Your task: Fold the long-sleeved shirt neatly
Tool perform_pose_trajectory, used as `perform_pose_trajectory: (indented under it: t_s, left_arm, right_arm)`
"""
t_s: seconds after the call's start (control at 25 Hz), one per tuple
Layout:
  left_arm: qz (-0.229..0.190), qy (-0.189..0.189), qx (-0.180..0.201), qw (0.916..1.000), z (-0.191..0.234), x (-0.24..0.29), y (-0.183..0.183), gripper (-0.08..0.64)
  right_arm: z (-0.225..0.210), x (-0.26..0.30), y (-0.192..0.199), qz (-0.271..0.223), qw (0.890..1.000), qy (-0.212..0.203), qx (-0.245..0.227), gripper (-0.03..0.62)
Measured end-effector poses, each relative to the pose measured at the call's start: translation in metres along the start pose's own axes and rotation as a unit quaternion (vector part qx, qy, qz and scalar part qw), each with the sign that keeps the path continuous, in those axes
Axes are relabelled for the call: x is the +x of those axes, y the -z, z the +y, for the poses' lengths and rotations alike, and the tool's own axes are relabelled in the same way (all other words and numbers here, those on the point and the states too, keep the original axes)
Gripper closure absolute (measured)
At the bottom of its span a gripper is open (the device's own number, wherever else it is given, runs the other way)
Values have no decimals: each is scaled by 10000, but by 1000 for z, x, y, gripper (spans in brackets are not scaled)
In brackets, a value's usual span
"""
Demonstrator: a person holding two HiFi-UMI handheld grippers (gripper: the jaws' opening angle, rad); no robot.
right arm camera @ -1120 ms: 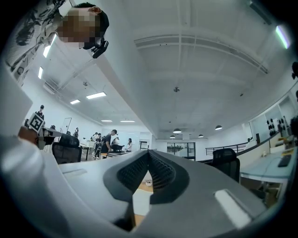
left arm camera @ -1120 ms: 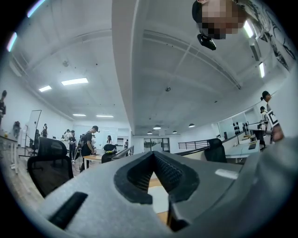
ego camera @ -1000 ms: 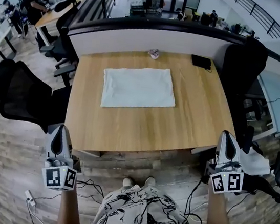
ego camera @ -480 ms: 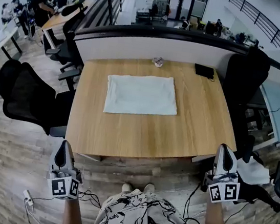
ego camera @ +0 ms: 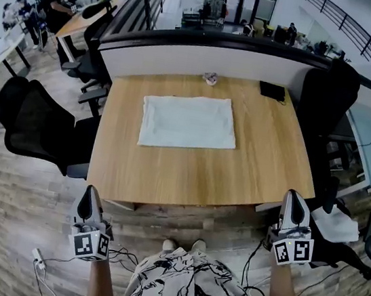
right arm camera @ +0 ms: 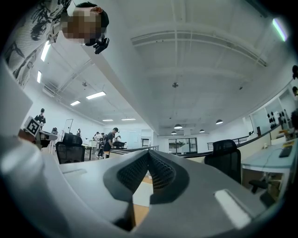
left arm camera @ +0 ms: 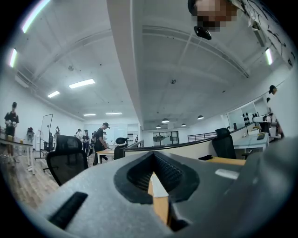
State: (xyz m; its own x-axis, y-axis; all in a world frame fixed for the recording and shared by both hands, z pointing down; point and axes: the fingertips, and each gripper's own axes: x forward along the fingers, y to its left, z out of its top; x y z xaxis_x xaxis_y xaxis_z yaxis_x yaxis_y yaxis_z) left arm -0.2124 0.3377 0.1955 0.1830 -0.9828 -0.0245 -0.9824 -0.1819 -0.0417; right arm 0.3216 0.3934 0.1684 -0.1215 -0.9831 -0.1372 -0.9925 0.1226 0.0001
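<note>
The folded white shirt (ego camera: 188, 122) is lying flat on the wooden surface (ego camera: 196, 173), toward its far middle. The left tongs (ego camera: 89, 193) and right tongs (ego camera: 293, 197) are hovering off the near edge, well apart from it, both closed on nothing, their cubes showing black-and-white square markers.

**Inspector:** Floor?

**Surveyor:** Wood-plank floor (ego camera: 20, 203) under both claws.

**Inspector:** Furniture?

**Surveyor:** A wooden table (ego camera: 196, 173) stands just ahead of the left gripper (ego camera: 88, 192) and the right gripper (ego camera: 293, 195), with a curved white partition (ego camera: 205, 56) along its far edge. One black office chair (ego camera: 31, 126) is ahead-left of the left claw, and a second chair (ego camera: 324, 88) is well ahead of the right claw.

**Inspector:** Light?

**Surveyor:** Ceiling strip lights (left arm camera: 81, 83) — lit, on a white ceiling.
</note>
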Motion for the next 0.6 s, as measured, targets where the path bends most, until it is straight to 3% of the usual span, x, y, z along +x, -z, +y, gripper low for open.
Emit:
perform_pose_trajectory:
  t_s: [0.6]
  left_arm:
    - [9, 102, -65, 9999, -9, 3, -5, 558]
  right_arm:
    - [17, 6, 0, 100, 9996, -247, -15, 586]
